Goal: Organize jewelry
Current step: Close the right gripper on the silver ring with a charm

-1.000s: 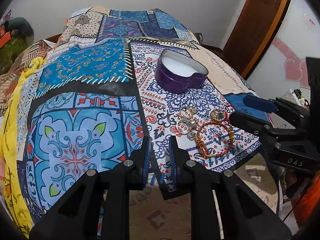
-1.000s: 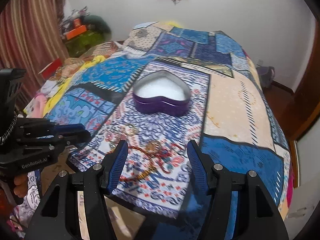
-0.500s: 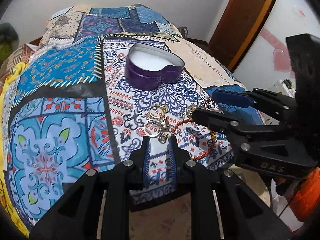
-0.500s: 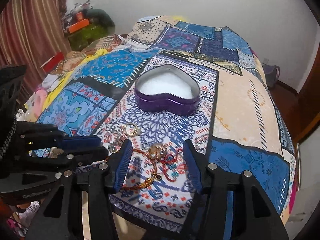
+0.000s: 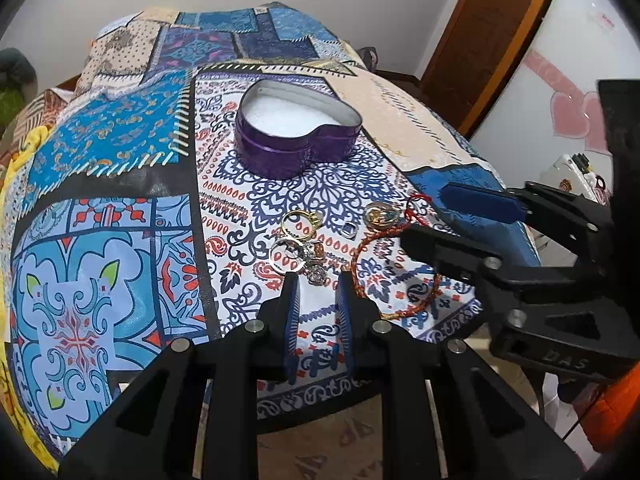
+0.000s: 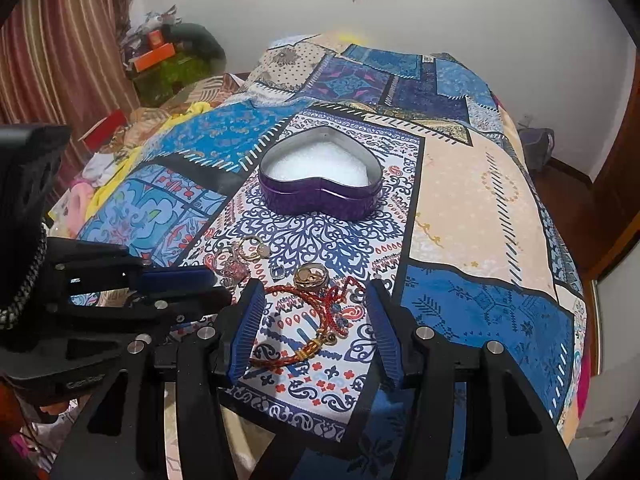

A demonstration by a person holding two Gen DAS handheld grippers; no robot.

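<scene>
Purple heart tin (image 6: pixel 320 196) open — left hand-held gripper (image 5: pixel 318 286) narrow and empty, right hand-held gripper (image 6: pixel 316 300) wider, straddling bracelet (image 6: pixel 308 320).

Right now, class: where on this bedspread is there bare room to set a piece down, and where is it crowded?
Free: the blue patchwork left of the rings, and the peach panel right of the heart tin. Crowded: the near edge, where rings, bracelet, left gripper and right gripper cluster.

Blues, purple and gold on a patchwork bed

The bedspread (image 6: pixel 472 200) mixes blue, white, peach and black paisley patches; the heart tin (image 6: pixel 320 196) is purple with white lining; near the bed's front edge, gold rings (image 5: pixel 298 224) and a red-and-gold bracelet (image 6: pixel 308 320).
</scene>
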